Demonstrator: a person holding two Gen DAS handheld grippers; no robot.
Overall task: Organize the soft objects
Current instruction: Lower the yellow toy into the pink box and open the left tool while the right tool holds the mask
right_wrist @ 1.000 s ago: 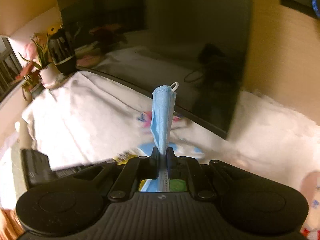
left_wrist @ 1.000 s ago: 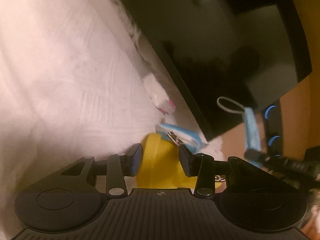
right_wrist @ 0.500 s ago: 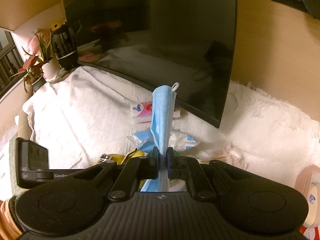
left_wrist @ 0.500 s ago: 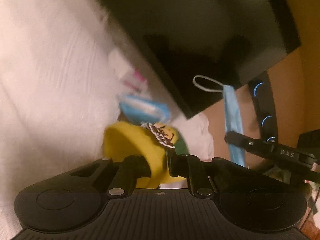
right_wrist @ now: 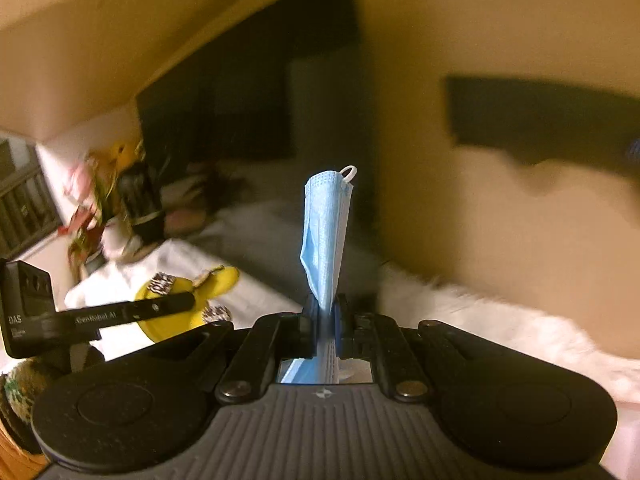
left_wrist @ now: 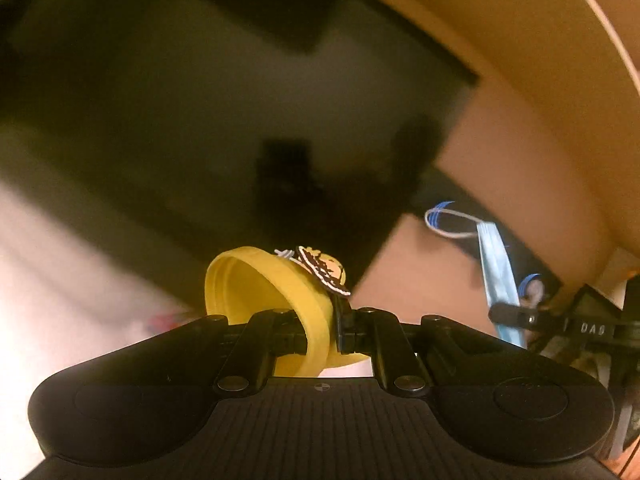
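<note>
My left gripper is clamped on the rim of the yellow cap, which sticks up just past its fingers. My right gripper pinches the blue mask, standing upright from its jaws. Beyond both, the dark screen backs the white cloth.

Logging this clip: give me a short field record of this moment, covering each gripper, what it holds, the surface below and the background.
left gripper: shut on the yellow soft toy, pinching its rim
right gripper: shut on the blue face mask, which stands up folded between the fingers
surface: white fuzzy cover
background: dark screen against the wall; flowers at far left
image quality: blurred
</note>
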